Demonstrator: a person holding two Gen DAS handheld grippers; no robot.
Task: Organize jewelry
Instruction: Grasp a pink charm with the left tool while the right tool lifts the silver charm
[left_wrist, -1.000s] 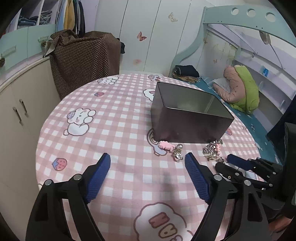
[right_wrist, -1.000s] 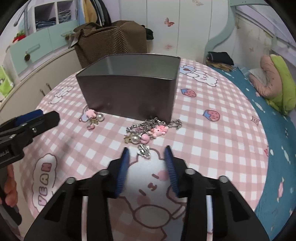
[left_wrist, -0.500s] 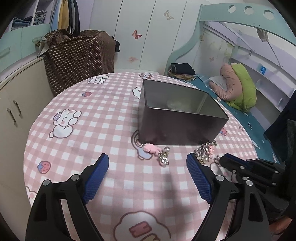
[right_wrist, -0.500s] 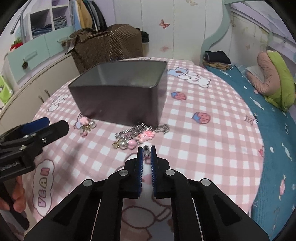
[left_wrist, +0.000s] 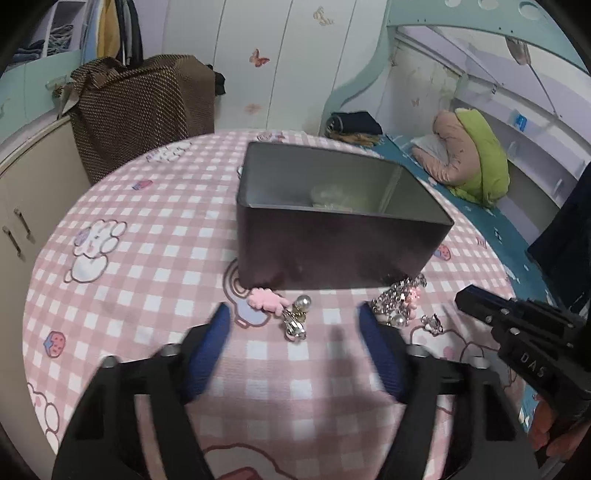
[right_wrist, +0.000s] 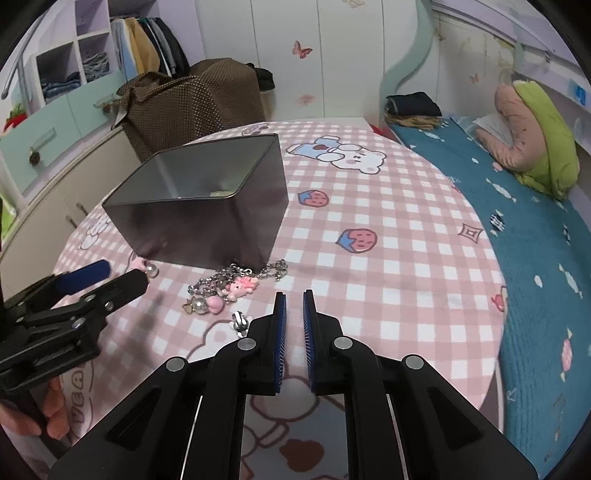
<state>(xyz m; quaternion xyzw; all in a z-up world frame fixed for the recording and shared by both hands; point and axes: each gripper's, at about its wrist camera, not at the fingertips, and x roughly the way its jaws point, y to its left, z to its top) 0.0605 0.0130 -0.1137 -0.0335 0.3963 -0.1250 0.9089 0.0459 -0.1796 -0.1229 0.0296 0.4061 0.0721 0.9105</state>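
Pink-checked tablecloth (left_wrist: 155, 258) carries, from left to right, a pink charm with pearls (left_wrist: 284, 310) between the half-open, just-narrowing fingers of the left gripper (left_wrist: 293, 332), which touch nothing, the dark tin box (left_wrist: 332, 254) behind, a beaded chain (right_wrist: 229, 286), then a small silver earring (right_wrist: 239, 320) beside the shut, empty right gripper (right_wrist: 294, 302).

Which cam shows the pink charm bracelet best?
Right wrist: the bracelet lies whole on the tablecloth, clear of the tin. In the left wrist view, the left gripper finger partly hides the same piece.
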